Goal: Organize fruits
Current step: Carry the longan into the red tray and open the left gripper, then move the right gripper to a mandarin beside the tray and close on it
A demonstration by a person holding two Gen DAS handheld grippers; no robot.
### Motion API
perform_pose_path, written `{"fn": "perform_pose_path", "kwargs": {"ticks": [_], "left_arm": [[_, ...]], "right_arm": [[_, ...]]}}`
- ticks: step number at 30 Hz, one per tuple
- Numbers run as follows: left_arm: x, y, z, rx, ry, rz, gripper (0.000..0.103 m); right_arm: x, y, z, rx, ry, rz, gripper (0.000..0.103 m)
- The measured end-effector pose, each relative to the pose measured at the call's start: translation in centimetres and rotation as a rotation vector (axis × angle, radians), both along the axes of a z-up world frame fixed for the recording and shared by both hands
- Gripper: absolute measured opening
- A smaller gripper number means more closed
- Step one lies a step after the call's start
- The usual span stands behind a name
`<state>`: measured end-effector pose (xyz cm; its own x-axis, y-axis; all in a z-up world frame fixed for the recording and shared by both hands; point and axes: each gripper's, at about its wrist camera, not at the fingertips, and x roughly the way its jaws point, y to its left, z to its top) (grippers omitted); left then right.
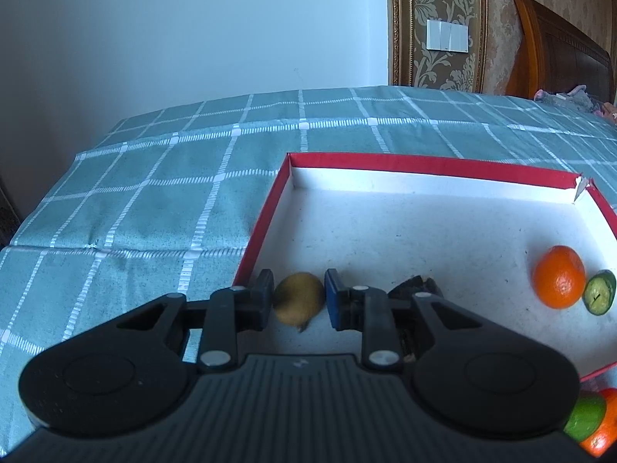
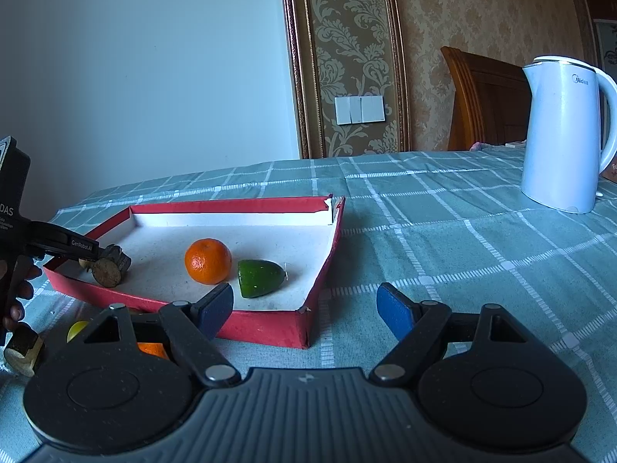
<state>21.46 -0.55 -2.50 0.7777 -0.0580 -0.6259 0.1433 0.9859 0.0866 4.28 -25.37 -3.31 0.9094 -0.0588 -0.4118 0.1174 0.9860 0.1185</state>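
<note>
My left gripper (image 1: 299, 301) is shut on a brown kiwi (image 1: 299, 299), low over the near left corner of the red-rimmed tray (image 1: 424, 164). The right wrist view shows that gripper (image 2: 88, 256) at the tray's (image 2: 270, 326) left side, a hand behind it. Inside the tray lie an orange (image 1: 559, 281) (image 2: 208, 260), a cut green fruit (image 1: 599, 297) (image 2: 258, 277) and a dark bark-covered chunk (image 1: 416, 289) (image 2: 112, 266). My right gripper (image 2: 304, 308) stands open with nothing in it, over the cloth at the tray's near right corner.
Outside the tray's front edge lie a lime (image 1: 586, 420) (image 2: 77, 330), another orange (image 1: 601, 432) (image 2: 152, 349) and a wooden piece (image 2: 23, 349). A white kettle (image 2: 563, 135) stands at the far right on the green checked cloth (image 2: 462, 250). A wooden chair back (image 2: 486, 96) is behind.
</note>
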Motion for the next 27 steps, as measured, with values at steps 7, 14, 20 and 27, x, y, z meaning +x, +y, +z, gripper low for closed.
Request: {"fn": "perform_pose_path", "kwargs": {"ticks": [7, 14, 20, 27], "left_arm": [[-0.8, -0.4, 0.0, 0.031, -0.008, -0.014, 0.038], [-2.9, -0.1, 1.0, 0.046, -0.039, -0.026, 0.05], [-7.2, 0.4, 2.2, 0.079, -0.139, -0.019, 0.068], [-14.5, 2.4, 3.3, 0.029, -0.247, -0.012, 0.086]], "right_arm": [[-0.1, -0.1, 0.0, 0.001, 0.003, 0.0, 0.082], [0.1, -0.1, 0.0, 0.01, 0.017, 0.0, 0.082], [0.1, -0.2, 0.0, 0.021, 0.016, -0.001, 0.082], [-0.1, -0.1, 0.1, 0.015, 0.0, 0.019, 0.082]]}}
